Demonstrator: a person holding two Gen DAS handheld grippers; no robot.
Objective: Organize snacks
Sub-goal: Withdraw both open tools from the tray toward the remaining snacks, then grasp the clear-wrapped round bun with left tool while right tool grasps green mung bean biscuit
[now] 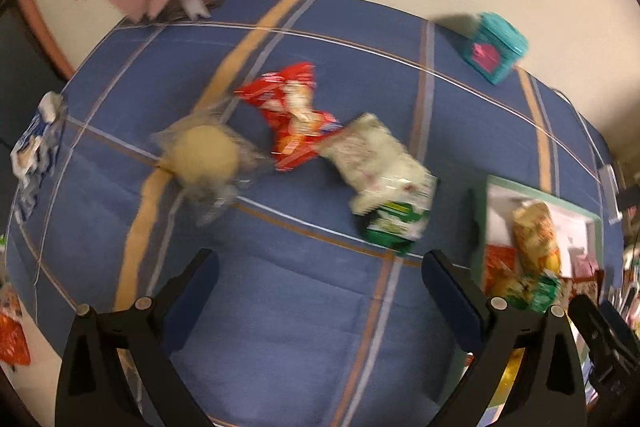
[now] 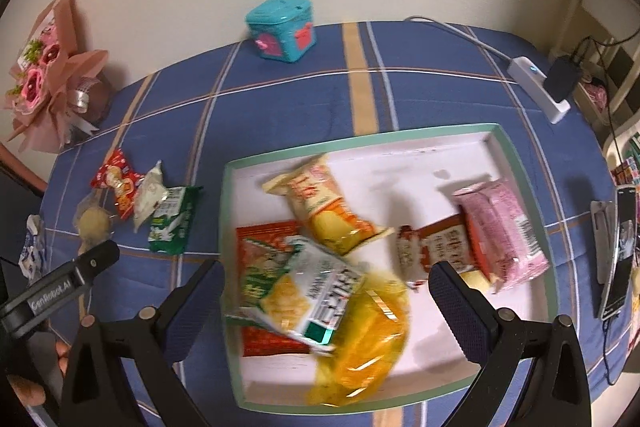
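Note:
My left gripper [image 1: 320,287] hangs open over bare blue cloth, with nothing between its fingers. Beyond it lie loose snacks: a round pale pastry in clear wrap [image 1: 204,155], a red packet [image 1: 292,115], a white packet [image 1: 376,155] and a green packet [image 1: 396,223]. My right gripper [image 2: 326,291] stands open above the white tray with a green rim [image 2: 360,142]. A green-and-white cracker packet [image 2: 304,291] lies blurred between its fingers, untouched by the pads, on top of a yellow bag [image 2: 368,339] and a red packet [image 2: 268,239]. Orange, brown and pink packets also lie in the tray.
A teal tin [image 2: 280,31] stands at the table's back edge and a pink bouquet [image 2: 48,75] at the back left. A white power strip [image 2: 536,83] and a phone on a stand [image 2: 616,251] sit at the right. A blue-white packet [image 1: 36,147] lies at the left edge.

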